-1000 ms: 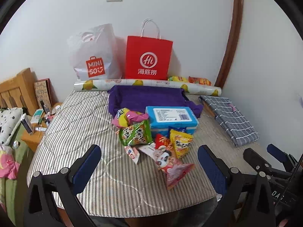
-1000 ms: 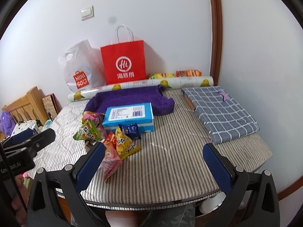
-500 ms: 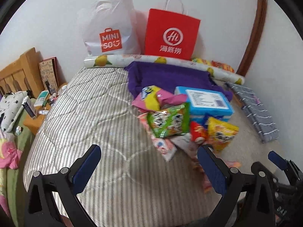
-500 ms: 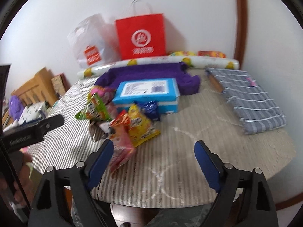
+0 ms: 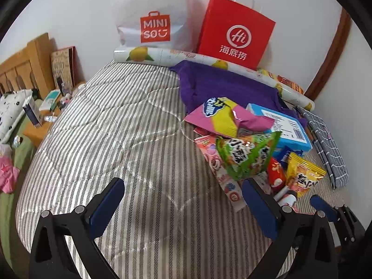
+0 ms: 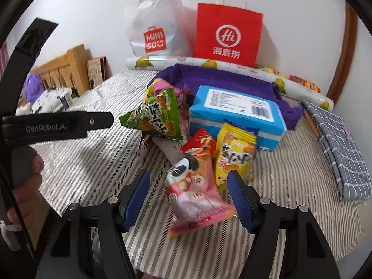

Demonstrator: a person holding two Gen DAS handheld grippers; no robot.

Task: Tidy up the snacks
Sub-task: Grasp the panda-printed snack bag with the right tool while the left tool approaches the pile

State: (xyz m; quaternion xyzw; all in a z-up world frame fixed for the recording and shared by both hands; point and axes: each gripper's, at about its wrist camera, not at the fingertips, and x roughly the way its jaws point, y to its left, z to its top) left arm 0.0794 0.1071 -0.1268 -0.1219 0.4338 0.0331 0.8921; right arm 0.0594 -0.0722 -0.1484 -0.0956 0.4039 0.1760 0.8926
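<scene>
A pile of snack packets lies on the striped table (image 5: 130, 139): a green packet (image 5: 246, 154) (image 6: 154, 116), a pink-yellow packet (image 5: 226, 118), a yellow packet (image 5: 302, 174) (image 6: 234, 155), a red packet (image 6: 201, 143), and a pink panda packet (image 6: 195, 190), beside a blue box (image 6: 237, 112) (image 5: 286, 127). My left gripper (image 5: 181, 200) is open and empty over bare cloth, left of the pile. My right gripper (image 6: 188, 195) is open, its fingers on either side of the pink panda packet, apart from it.
A purple cloth (image 5: 223, 86), a patterned roll (image 5: 167, 55), a red paper bag (image 5: 234, 32) and a white MINISO bag (image 5: 153, 18) stand at the back by the wall. A folded grey checked cloth (image 6: 341, 139) lies at the right. A wooden headboard (image 5: 21, 69) is at left.
Both grippers have moved forward and lower toward the snacks. The right gripper's jaws have narrowed and now flank the pink panda packet. The left gripper has swung left.
</scene>
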